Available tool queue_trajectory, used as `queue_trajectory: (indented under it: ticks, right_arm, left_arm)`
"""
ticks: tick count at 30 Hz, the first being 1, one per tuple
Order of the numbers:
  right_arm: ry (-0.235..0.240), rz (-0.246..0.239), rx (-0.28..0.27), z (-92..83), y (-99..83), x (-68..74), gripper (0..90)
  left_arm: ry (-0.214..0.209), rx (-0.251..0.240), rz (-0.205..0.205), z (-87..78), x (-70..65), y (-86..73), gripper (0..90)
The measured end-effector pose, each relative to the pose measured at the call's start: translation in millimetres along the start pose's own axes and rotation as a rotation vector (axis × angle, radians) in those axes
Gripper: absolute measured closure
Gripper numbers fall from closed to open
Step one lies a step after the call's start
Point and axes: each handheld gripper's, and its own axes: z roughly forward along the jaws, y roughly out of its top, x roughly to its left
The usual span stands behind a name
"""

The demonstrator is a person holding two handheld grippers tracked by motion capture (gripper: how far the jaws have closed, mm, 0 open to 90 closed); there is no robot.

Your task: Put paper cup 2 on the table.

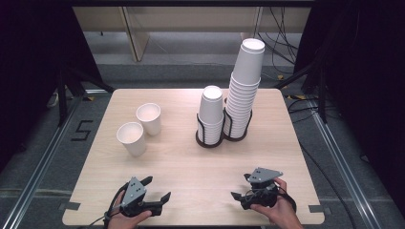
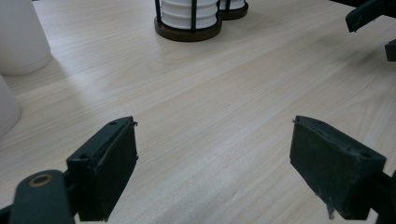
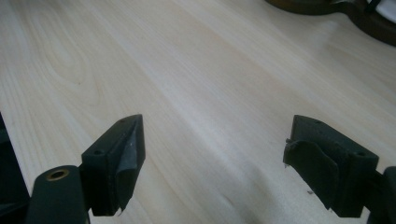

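white cups (image 1: 142, 128), black fingers (image 2: 105, 165), pale wood-grain table (image 1: 181, 167)

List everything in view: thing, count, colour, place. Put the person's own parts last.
loose paper cups: two, white, upright and open-topped, left part of the table, apart from each other.
short cup stack: one, white, upside down in the nearer holder.
tall cup stack: one, white, upside down in the farther holder, right of the short one.
cup holders: two, dark wire on round bases, side by side, mid-table.
table: one, light wood.
cables: several, black, on the floor behind the table.
left gripper: one, black, near edge, fingers apart, holding nothing.
right gripper: one, black, near edge, fingers apart, holding nothing.
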Motion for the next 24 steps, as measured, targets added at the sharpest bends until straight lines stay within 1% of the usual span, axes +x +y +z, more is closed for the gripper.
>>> queue_trajectory:
  ticks: [2,4,6,7,8,10,12,13,15,16,17,19,21,23,24]
  right_arm:
    - [0.001,-0.004,0.007,0.7,-2.1,0.0,19.9]
    - [0.010,0.004,0.019,0.8,-3.2,0.1,19.8]
    - [0.007,-0.001,0.011,1.6,-4.1,-0.1,19.9]
    - [0.004,-0.011,0.010,2.1,-4.5,-0.6,19.8]
    - [0.007,0.007,0.023,1.8,-4.8,0.4,19.7]
    - [0.006,-0.006,0.022,2.8,-5.7,-1.0,19.5]
    - [0.007,0.001,0.032,3.8,-6.5,-0.9,19.5]
    - [0.014,0.012,0.039,4.2,-6.7,-0.8,19.5]
    - [0.007,0.009,0.038,4.6,-7.1,-1.2,19.5]
    - [0.009,0.027,0.044,4.2,-7.4,0.7,19.4]
    - [0.008,0.004,0.038,4.7,-7.4,-0.8,19.4]
    - [0.007,0.005,0.038,5.4,-7.9,-0.9,19.2]
    - [0.006,0.001,0.039,5.7,-8.3,-1.6,19.1]
    - [0.010,-0.001,0.042,6.3,-8.8,-2.4,19.0]
    - [0.009,0.005,0.048,6.3,-9.2,-2.3,19.0]
  left_arm:
    - [0.003,0.007,0.006,-0.7,0.0,0.4,14.6]
    - [0.000,0.001,0.005,0.2,0.2,0.0,14.6]
    - [0.001,0.002,0.002,0.6,0.0,-0.2,14.6]
    - [0.005,0.011,0.007,0.0,0.1,-0.1,14.6]
    - [0.006,0.013,0.009,0.0,0.3,-0.1,14.6]
    - [-0.001,0.004,0.005,1.0,0.7,-0.5,14.6]
    - [-0.002,0.002,0.002,1.6,0.8,-0.8,14.6]
    - [0.005,0.011,0.001,1.1,0.6,-0.7,14.6]
    - [0.003,0.013,0.003,1.9,1.3,-1.1,14.6]
    - [0.003,0.011,0.001,2.4,1.5,-1.5,14.6]
    - [0.006,0.015,0.000,2.3,1.5,-1.4,14.6]
    - [0.011,0.021,0.000,2.2,1.8,-1.3,14.6]
    - [0.011,0.019,-0.010,2.9,1.6,-0.9,14.6]
    - [0.007,0.020,-0.006,3.9,2.5,-1.2,14.6]
    - [0.011,0.023,-0.004,4.1,2.6,-1.2,14.6]
